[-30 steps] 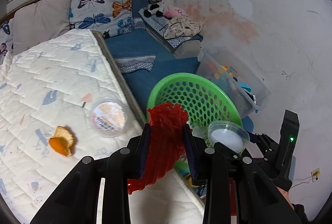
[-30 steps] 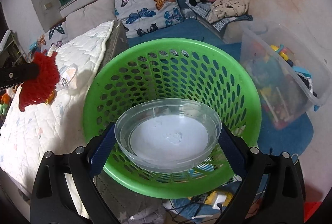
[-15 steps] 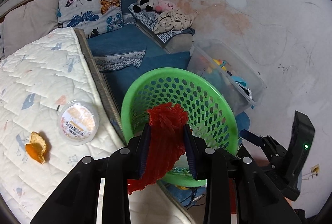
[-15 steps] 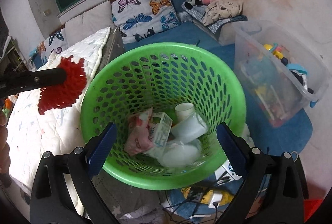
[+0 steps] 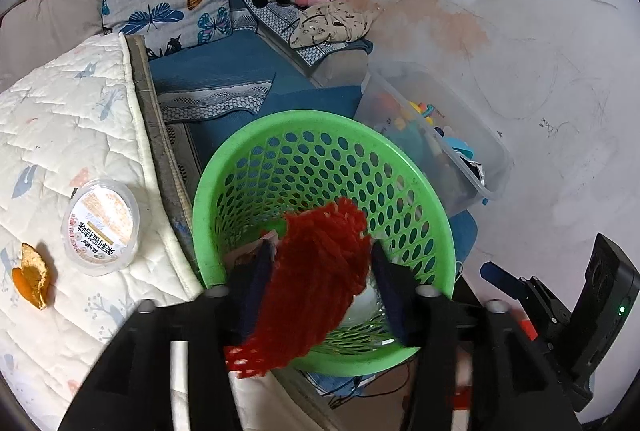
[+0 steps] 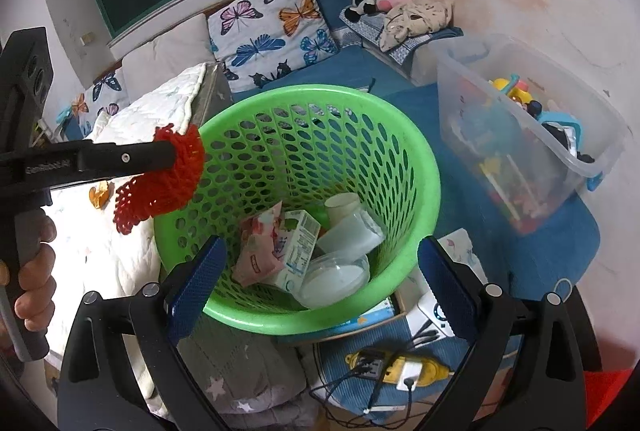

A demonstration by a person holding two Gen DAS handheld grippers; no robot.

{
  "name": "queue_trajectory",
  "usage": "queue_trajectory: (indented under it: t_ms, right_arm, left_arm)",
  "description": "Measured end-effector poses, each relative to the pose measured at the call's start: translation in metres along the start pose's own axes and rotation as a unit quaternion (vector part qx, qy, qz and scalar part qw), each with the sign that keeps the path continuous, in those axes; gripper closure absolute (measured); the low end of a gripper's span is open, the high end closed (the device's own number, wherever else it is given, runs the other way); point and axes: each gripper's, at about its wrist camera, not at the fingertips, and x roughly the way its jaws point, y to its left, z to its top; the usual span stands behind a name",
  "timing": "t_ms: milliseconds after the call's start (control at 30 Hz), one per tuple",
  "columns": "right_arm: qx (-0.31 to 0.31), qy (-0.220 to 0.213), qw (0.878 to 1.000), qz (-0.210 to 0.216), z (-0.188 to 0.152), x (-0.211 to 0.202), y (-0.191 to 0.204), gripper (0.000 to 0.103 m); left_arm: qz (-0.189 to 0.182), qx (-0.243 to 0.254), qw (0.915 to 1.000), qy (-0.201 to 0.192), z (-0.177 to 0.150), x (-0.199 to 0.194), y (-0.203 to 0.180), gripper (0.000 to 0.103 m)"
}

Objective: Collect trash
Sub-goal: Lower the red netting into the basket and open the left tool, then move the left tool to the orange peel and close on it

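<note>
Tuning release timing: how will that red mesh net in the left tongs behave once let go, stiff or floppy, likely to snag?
Probably floppy: the red net droops in a limp bunch below the left tongs, whose jaws have just been opening around it. Likely very light, being open mesh. It may snag: its loose weave could catch on the pads or the holed wall of the green basket.

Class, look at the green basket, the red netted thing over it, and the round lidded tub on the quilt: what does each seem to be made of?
Green basket: moulded plastic, slightly glossy, its wall pierced with regular oval holes.
Red net: looks like soft foam or fibre mesh, matte, with an open lattice and frayed edge; which one is unclear.
Round tub: clear thin plastic, shiny rim, with a printed label that looks like paper or film.
</note>
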Motion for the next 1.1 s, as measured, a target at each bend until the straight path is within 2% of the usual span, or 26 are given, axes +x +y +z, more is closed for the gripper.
queue_trajectory:
  t_ms: [267,400,600,667,900,1100]
  right_arm:
    - [-0.010,-0.003,1.000,0.007,0.001,-0.002,0.010,0.007]
    - [-0.021,-0.003,1.000,0.012,0.003,-0.003,0.023,0.007]
    - [-0.036,-0.004,0.999,0.022,0.006,-0.001,0.043,0.007]
    - [-0.043,-0.004,0.999,0.025,0.007,0.000,0.051,0.007]
    - [-0.060,-0.001,0.997,0.040,0.008,0.007,0.072,0.007]
    - [-0.081,0.006,0.995,0.051,0.008,0.017,0.092,0.007]
  left_arm:
    - [0.006,-0.004,0.9999,-0.009,-0.005,-0.012,0.012,0.045]
    - [0.031,-0.009,0.9993,-0.017,-0.009,-0.023,0.028,0.045]
    - [0.070,-0.042,0.9962,-0.030,-0.015,-0.044,0.064,0.045]
    - [0.096,-0.063,0.9927,-0.037,-0.017,-0.052,0.082,0.045]
    - [0.154,-0.129,0.9788,-0.038,-0.017,-0.066,0.142,0.045]
    - [0.179,-0.163,0.9702,-0.015,-0.016,-0.059,0.176,0.045]
